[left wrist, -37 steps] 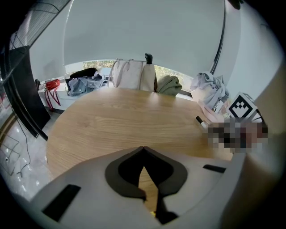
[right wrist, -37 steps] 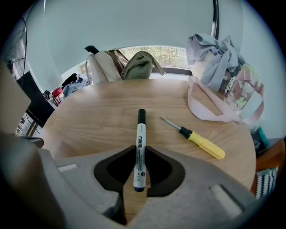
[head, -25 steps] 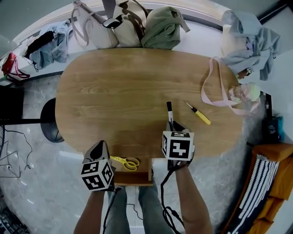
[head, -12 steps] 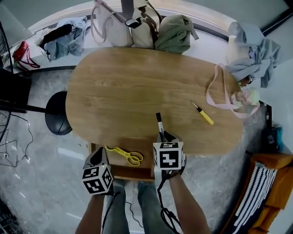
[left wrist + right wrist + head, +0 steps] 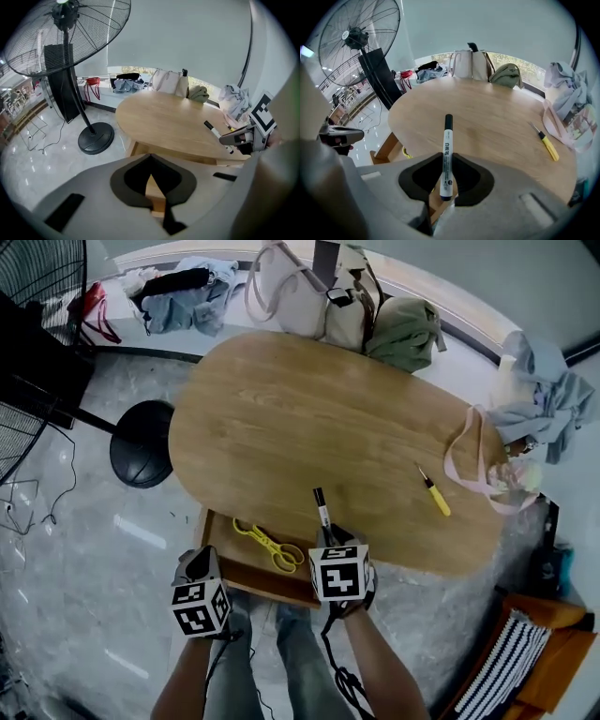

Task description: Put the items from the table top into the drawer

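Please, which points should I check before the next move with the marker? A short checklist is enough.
1. Marker held firmly: ok, the right claw is shut on it near its rear end.
2. Drawer open: ok.
3. Free room inside: ok, only the scissors lie there.
4. Marker over the drawer: not ok, in the head view it is above the table edge.
5. Left claw out of the way: ok, shut, empty, left of the drawer.
6. Table cleared: not ok, the screwdriver lies on it.
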`<state>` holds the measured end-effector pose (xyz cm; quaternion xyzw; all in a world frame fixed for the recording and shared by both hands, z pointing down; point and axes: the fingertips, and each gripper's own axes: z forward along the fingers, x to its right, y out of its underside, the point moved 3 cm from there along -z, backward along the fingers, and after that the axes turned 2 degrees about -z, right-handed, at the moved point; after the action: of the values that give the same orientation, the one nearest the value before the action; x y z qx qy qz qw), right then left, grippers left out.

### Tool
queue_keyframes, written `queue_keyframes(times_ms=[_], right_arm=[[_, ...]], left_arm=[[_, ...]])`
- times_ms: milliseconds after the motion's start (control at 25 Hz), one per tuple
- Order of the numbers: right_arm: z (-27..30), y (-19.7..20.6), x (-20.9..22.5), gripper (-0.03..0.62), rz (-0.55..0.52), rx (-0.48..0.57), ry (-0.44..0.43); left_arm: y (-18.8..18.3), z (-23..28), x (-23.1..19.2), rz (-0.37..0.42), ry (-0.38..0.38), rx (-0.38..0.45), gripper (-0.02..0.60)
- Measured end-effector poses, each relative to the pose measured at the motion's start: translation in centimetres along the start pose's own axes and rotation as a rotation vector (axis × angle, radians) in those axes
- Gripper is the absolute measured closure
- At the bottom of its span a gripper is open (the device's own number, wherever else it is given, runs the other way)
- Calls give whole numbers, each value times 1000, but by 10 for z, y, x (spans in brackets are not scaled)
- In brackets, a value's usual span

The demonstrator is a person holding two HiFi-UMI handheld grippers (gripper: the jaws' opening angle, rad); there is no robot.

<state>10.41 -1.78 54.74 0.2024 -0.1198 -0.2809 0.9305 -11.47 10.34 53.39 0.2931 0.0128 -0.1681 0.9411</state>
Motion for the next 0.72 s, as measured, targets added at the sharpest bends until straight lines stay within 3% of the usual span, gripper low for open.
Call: queue_keyframes(times_ms=[440,720], right_arm=[[-12,11,-75,521,-141,-45,-83],[-16,28,-131,522,-237,-56,-141]], left_arm=[[29,-41,-34,-133,-39,14,588],[48,-62,-67,-165,-56,20,588]])
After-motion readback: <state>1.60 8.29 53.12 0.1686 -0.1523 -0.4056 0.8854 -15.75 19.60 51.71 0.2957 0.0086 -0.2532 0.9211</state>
